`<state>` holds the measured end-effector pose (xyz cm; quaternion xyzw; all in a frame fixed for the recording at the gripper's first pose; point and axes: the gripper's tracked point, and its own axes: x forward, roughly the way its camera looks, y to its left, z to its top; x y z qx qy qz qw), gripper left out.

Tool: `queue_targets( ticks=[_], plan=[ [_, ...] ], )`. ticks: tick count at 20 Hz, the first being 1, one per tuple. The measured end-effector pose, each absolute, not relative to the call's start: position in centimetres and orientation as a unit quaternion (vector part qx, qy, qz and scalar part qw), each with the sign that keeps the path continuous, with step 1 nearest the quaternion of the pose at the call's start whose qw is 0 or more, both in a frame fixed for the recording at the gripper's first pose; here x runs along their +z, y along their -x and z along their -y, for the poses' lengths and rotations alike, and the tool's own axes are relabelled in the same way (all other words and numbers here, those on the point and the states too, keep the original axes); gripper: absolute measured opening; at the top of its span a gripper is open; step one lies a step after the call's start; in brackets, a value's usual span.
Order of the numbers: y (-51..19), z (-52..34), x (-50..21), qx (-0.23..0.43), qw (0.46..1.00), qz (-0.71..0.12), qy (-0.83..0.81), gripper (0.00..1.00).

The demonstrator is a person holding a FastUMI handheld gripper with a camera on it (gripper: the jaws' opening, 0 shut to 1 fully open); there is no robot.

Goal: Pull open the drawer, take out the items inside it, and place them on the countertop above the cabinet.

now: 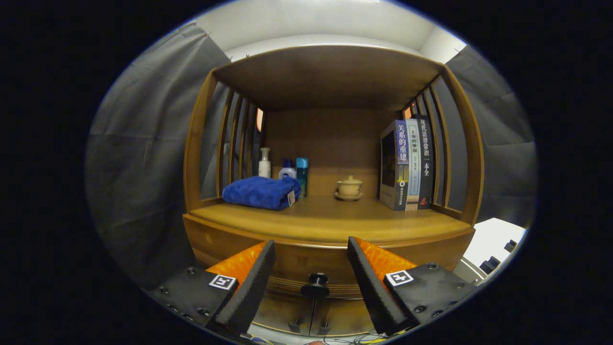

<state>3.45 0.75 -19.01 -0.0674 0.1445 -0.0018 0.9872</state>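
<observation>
Gripper (311,268) lined up, its 2 fingers spread wide, touching nothing. The drawer knob (314,285) sits right between them, drawer (311,263) shut. Best bet: ease straight forward, centre on the knob, pinch squarely, then pull level toward us below the countertop (325,220).

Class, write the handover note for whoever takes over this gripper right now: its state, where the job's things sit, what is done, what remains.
Gripper: open, holding nothing, fingers either side of the drawer knob, not touching it.
Drawer: closed; its contents cannot be seen.
Countertop: already carries a blue towel, three bottles, a lidded cup on a saucer and upright books; front middle area is free.
Done: gripper lined up on the knob.
Left: grip the knob, pull the drawer open, lift the items out, set them on the countertop.
</observation>
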Motion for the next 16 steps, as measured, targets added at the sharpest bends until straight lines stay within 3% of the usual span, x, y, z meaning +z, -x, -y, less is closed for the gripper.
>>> queue_targets(
  ticks=[6,9,12,13,16],
  plan=[
    [-3.7,0.1,-25.1,-0.007,0.977,-0.213,0.03,0.98],
    [-4.0,-0.1,-26.7,-0.009,0.971,-0.24,0.015,0.92],
    [-4.3,0.1,-26.9,-0.02,0.97,-0.243,0.017,0.79],
    [-4.2,0.6,-27.1,-0.029,0.968,-0.245,0.032,0.79],
    [-4.0,0.8,-27.1,-0.025,0.967,-0.253,0.022,0.56]
  ],
)
